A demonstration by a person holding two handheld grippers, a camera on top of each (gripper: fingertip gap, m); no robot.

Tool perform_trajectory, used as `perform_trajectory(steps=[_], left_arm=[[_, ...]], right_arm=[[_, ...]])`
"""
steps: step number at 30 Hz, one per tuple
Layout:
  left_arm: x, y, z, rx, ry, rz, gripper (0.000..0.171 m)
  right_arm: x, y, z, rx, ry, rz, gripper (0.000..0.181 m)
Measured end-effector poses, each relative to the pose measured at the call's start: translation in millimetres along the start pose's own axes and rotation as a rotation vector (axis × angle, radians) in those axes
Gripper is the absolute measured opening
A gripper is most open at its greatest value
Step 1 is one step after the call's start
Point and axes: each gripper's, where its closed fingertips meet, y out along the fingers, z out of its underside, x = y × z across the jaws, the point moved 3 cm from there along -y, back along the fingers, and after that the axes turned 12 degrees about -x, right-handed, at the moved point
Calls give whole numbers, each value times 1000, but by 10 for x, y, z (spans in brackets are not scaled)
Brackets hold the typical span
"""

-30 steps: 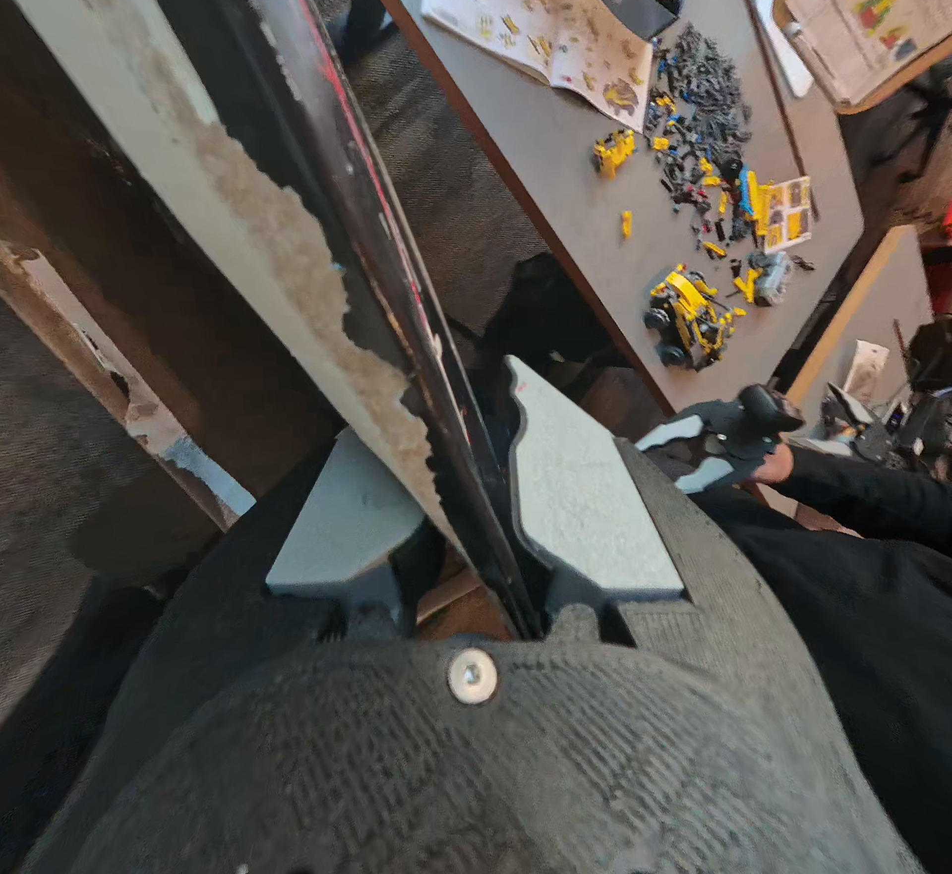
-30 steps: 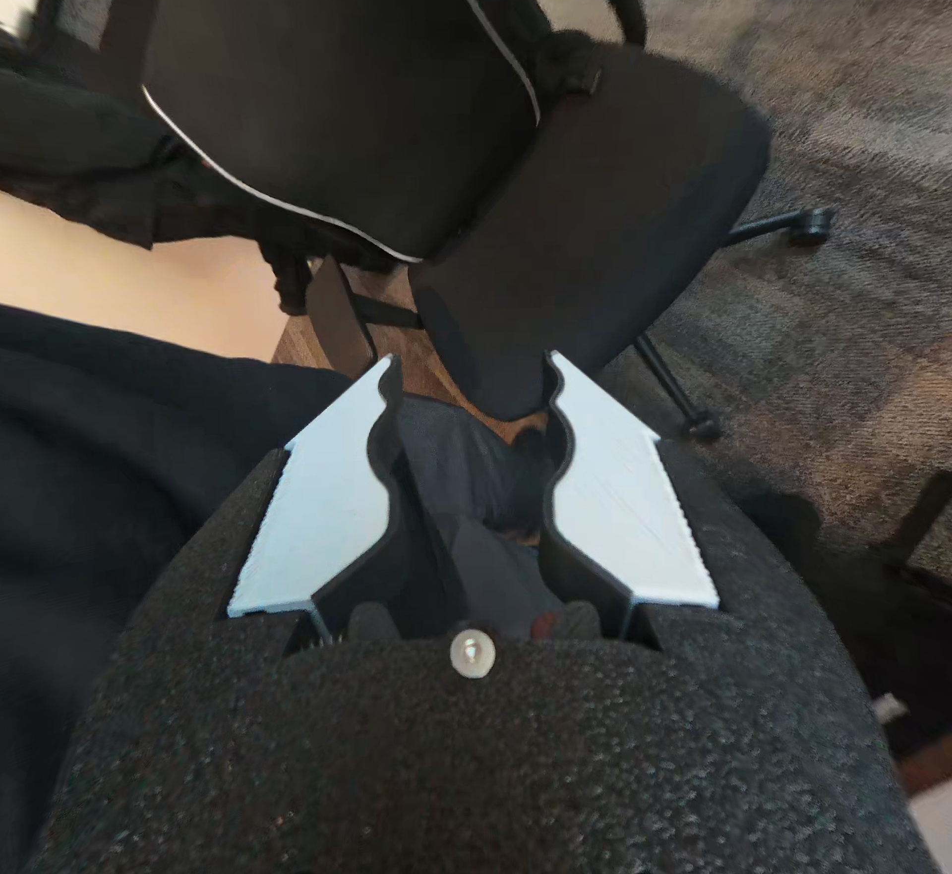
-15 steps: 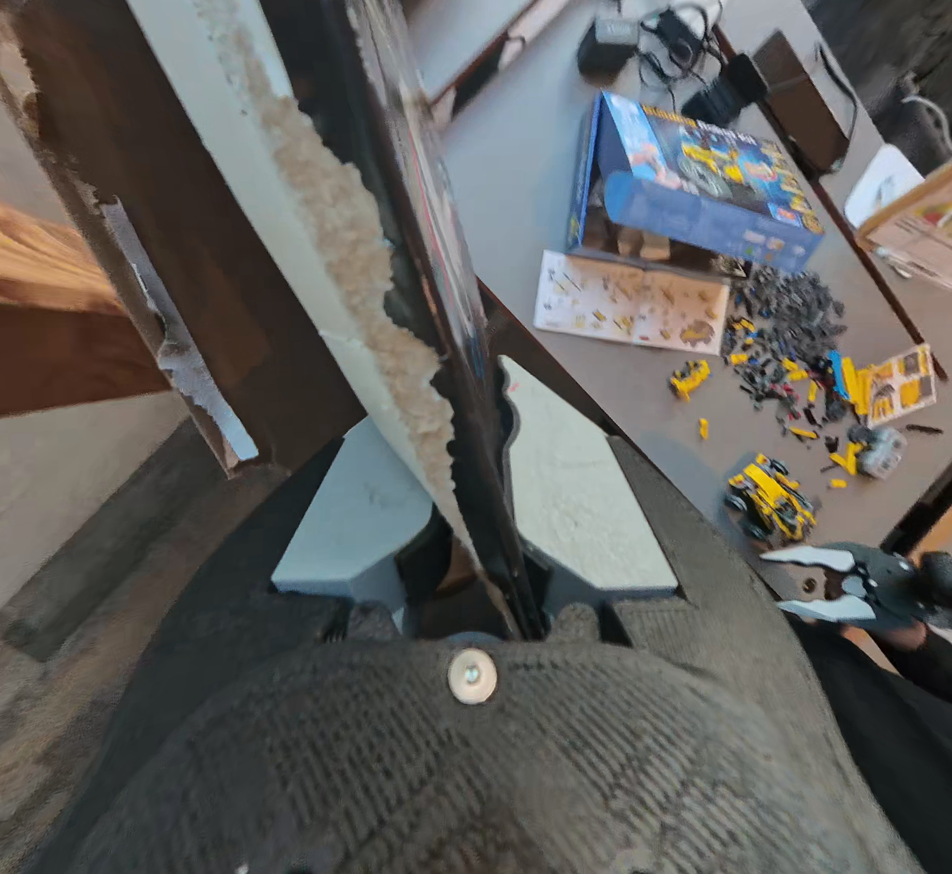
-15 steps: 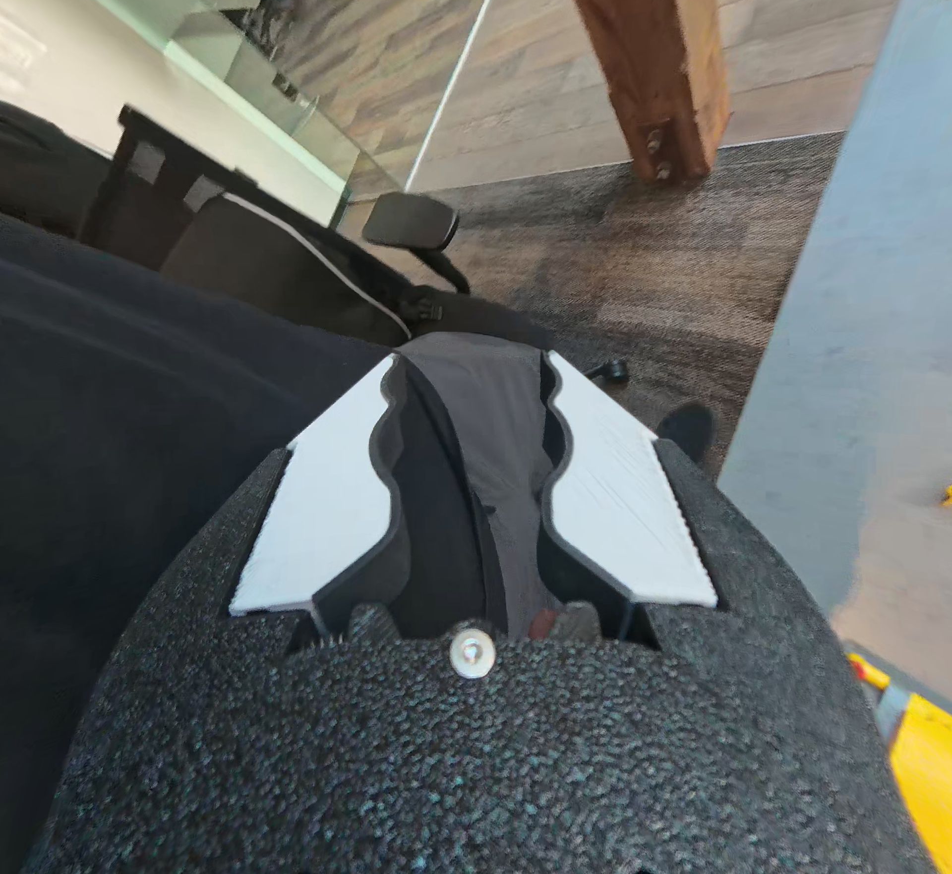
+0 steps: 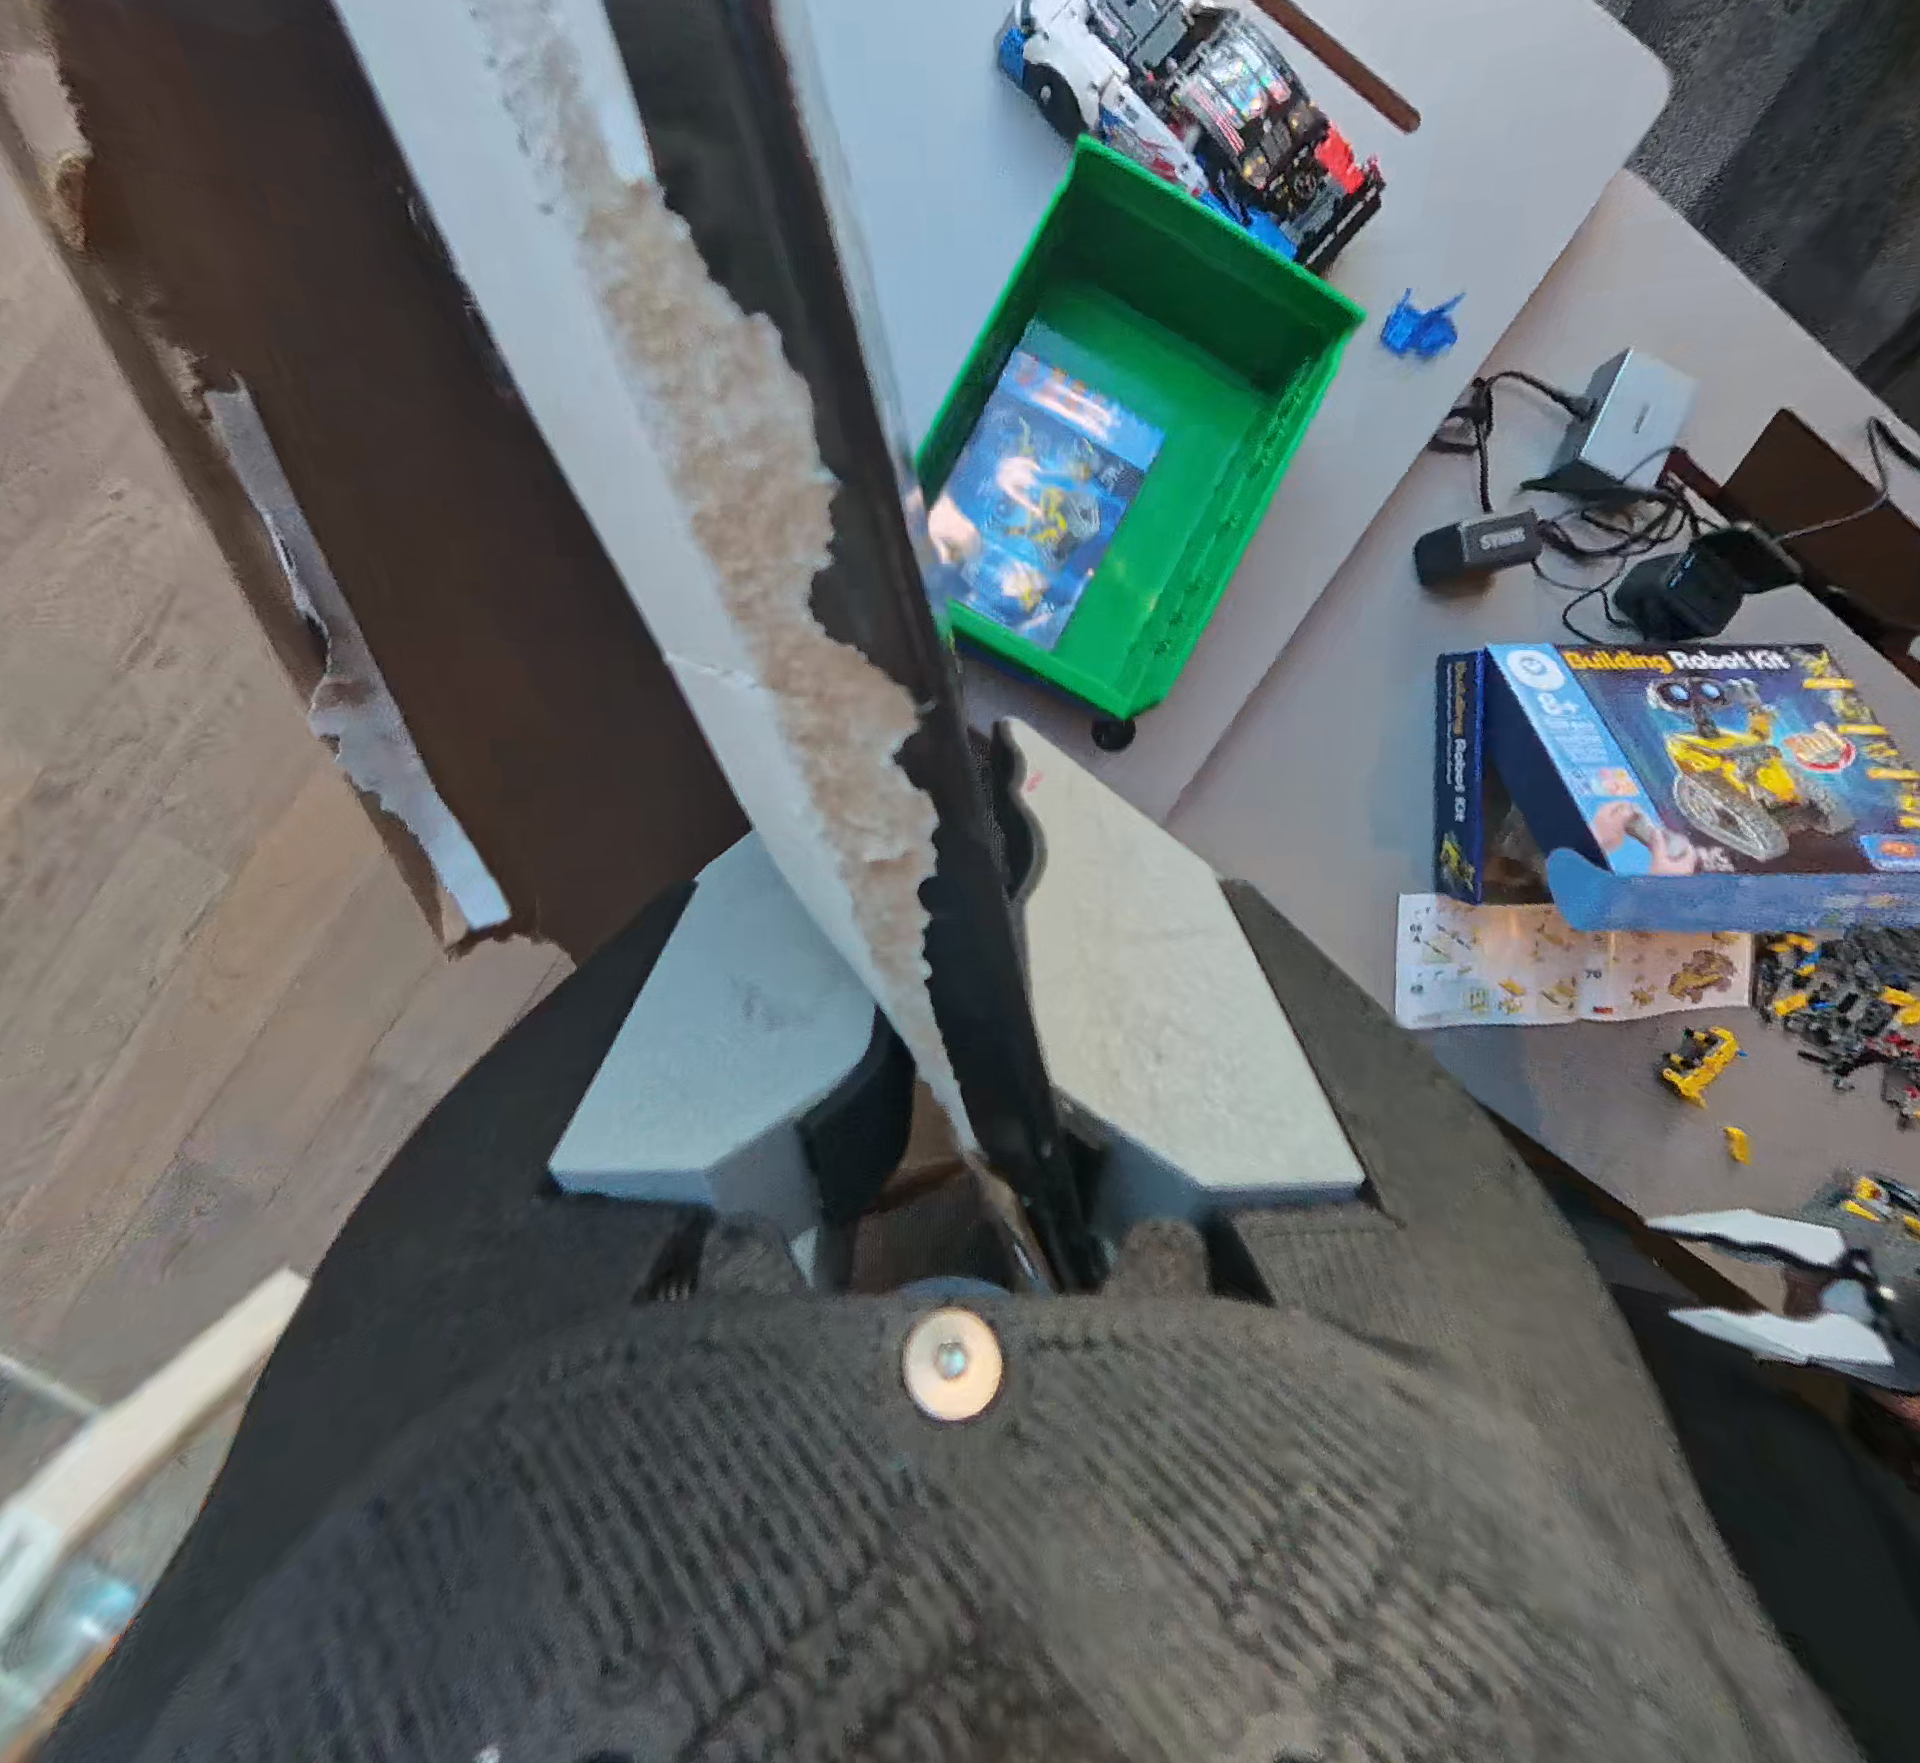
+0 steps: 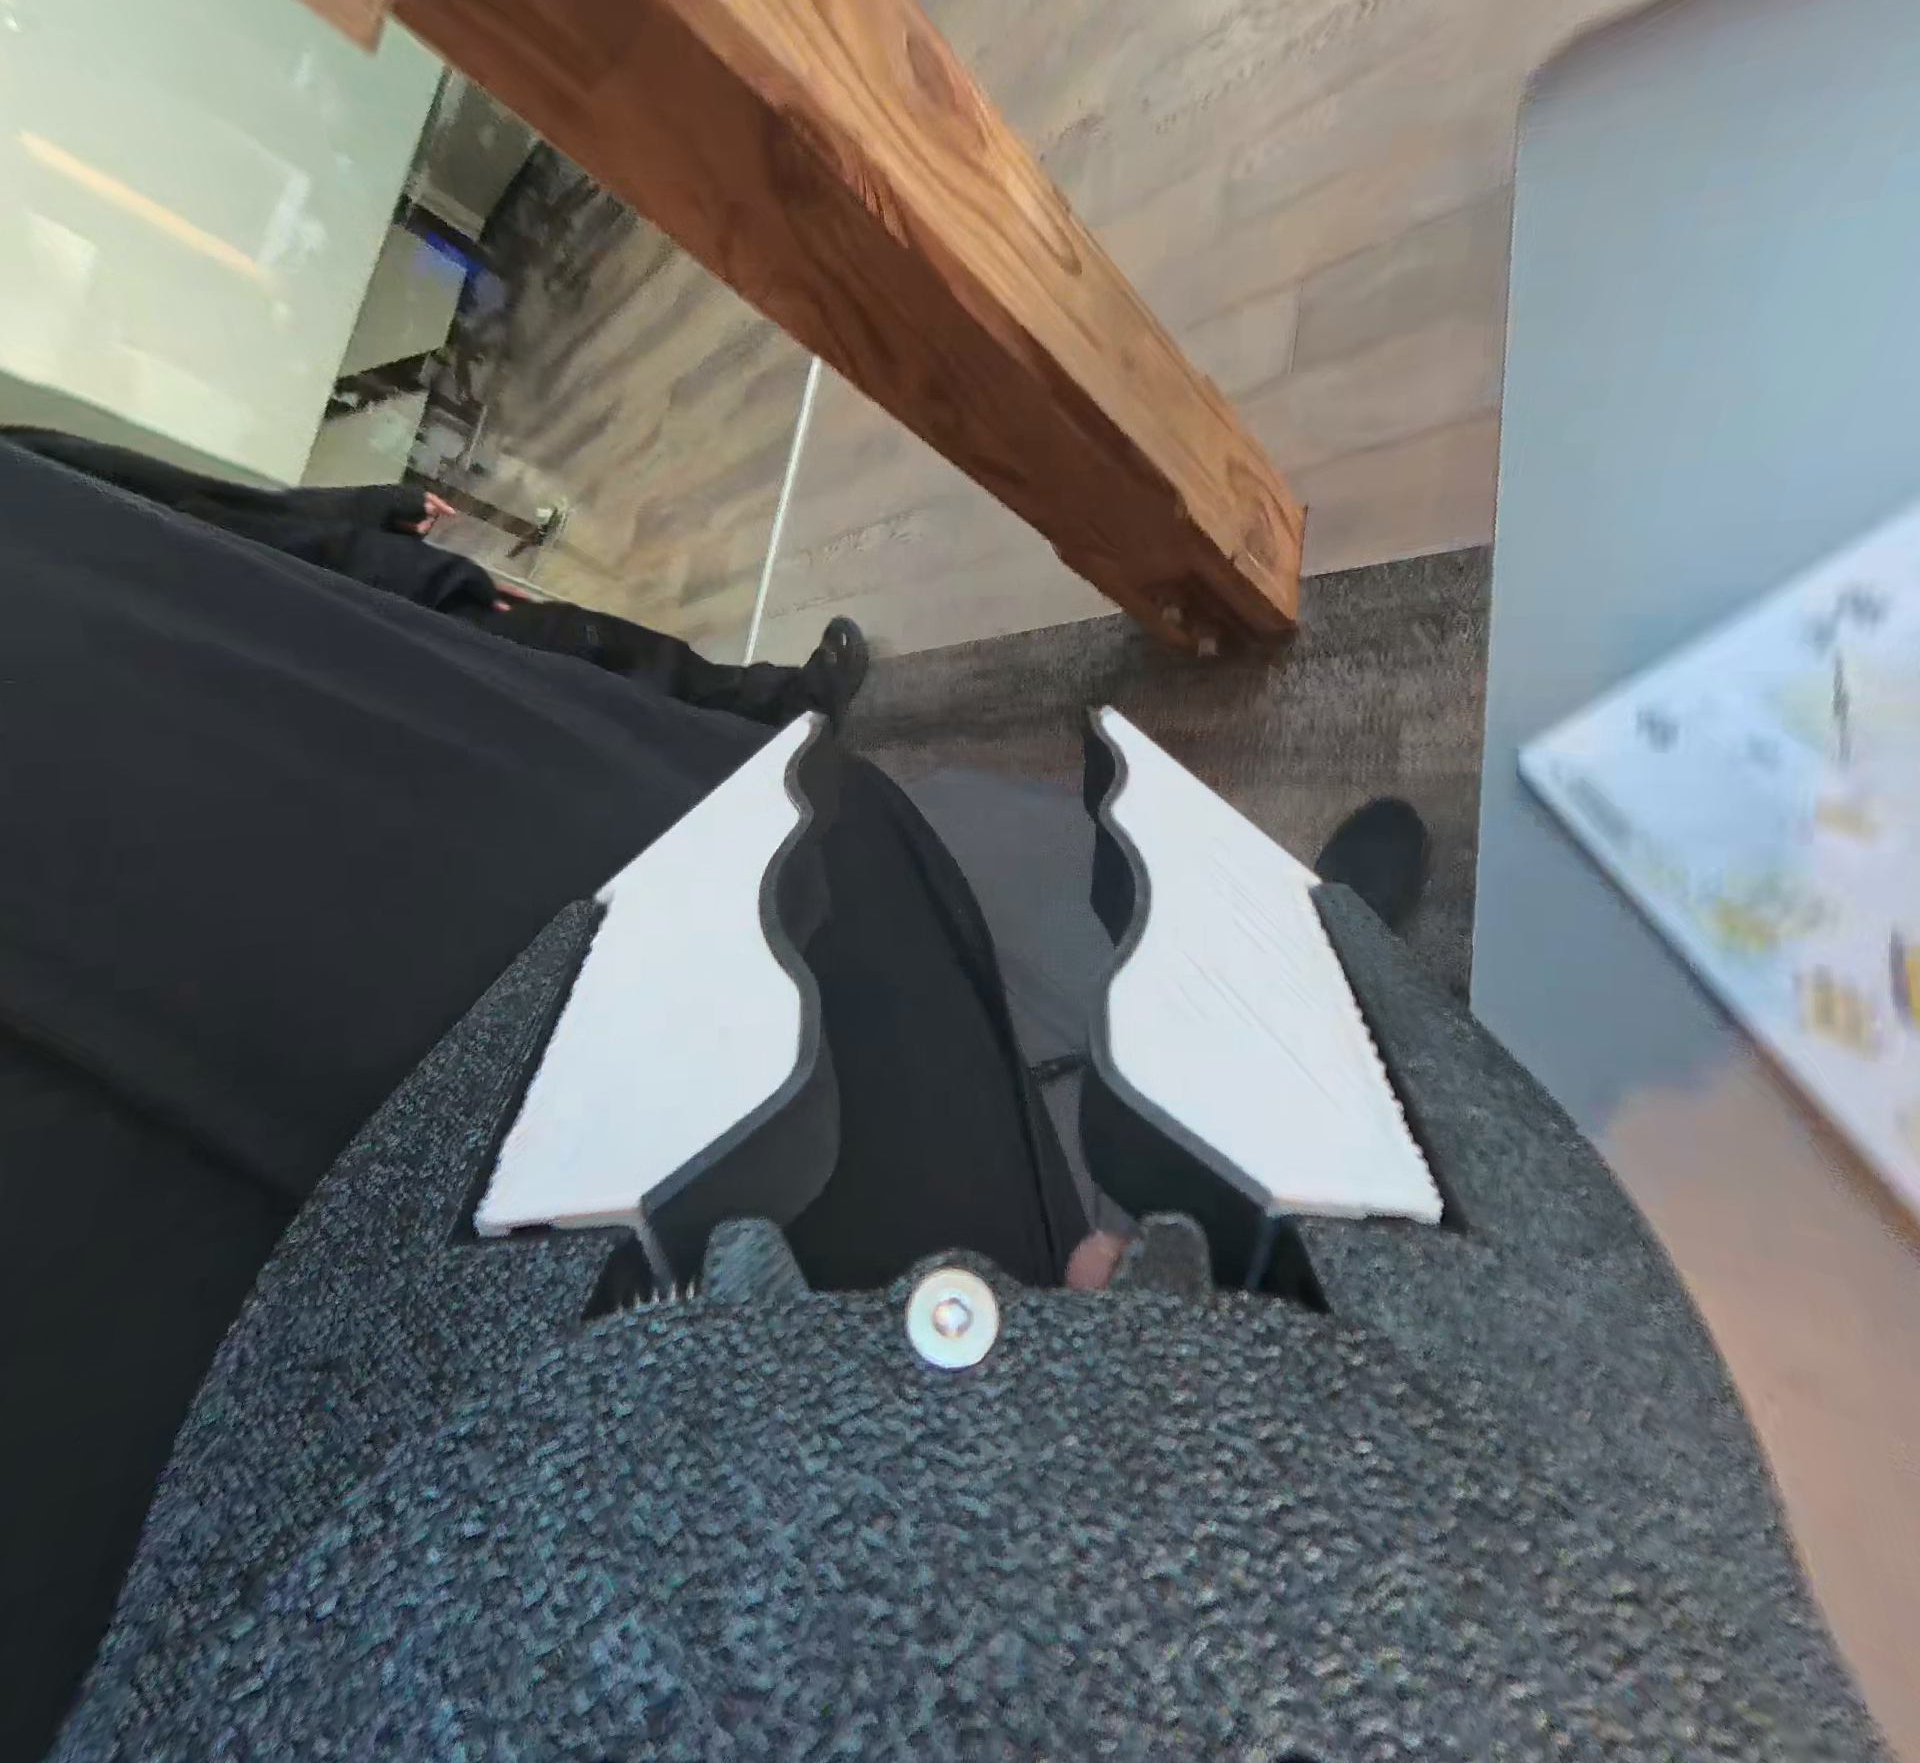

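The left gripper (image 5: 966,944) pinches the torn edge of a flat cardboard box panel (image 5: 665,383) rising toward 11 o'clock; the panel looks light, stiff and tear-prone, so holding intact board beside the fuzzy tear seems safest. Only the left wrist view shows the table (image 5: 1309,778), with a green bin (image 5: 1226,487) at 1 o'clock and a blue kit box (image 5: 1704,778) at 3 o'clock. The right gripper (image 6: 956,882) is spread and empty above dark clothing (image 6: 312,830), a wooden beam (image 6: 831,186) beyond at 11 o'clock.

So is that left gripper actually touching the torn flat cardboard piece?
Touching: in the left wrist view the left gripper clamps the torn cardboard piece between its fingers.
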Motion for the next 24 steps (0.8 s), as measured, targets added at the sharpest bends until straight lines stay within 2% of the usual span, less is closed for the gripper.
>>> perform_trajectory(steps=[4, 8, 11, 15, 17, 18, 21, 24], left_arm=[[517, 585, -557, 54, 34, -28, 9], [744, 1248, -904, 46, 8, -33, 10], [829, 1700, -923, 27, -33, -57, 10], [1069, 2196, -662, 22, -134, -66, 9], [1160, 2279, -757, -63, -245, 37, 10], [1211, 2311, -802, -64, -254, 68, 11], [1517, 2416, -912, -3, -242, 30, 16], [1805, 2625, -1114, -36, -448, 170, 18]], right_arm=[[160, 546, -676, -38, -62, -2, 48], [34, 780, -980, -44, -98, 45, 47], [-131, 861, -1169, -67, -66, 25, 47], [-430, 861, -1496, -75, -104, 75, 47], [-513, 822, -1688, -117, -107, 84, 46], [-582, 807, -1744, -120, -110, 110, 46], [-778, 814, -1866, -151, -82, 184, 46], [-960, 1006, -1930, -161, -21, 233, 46]])
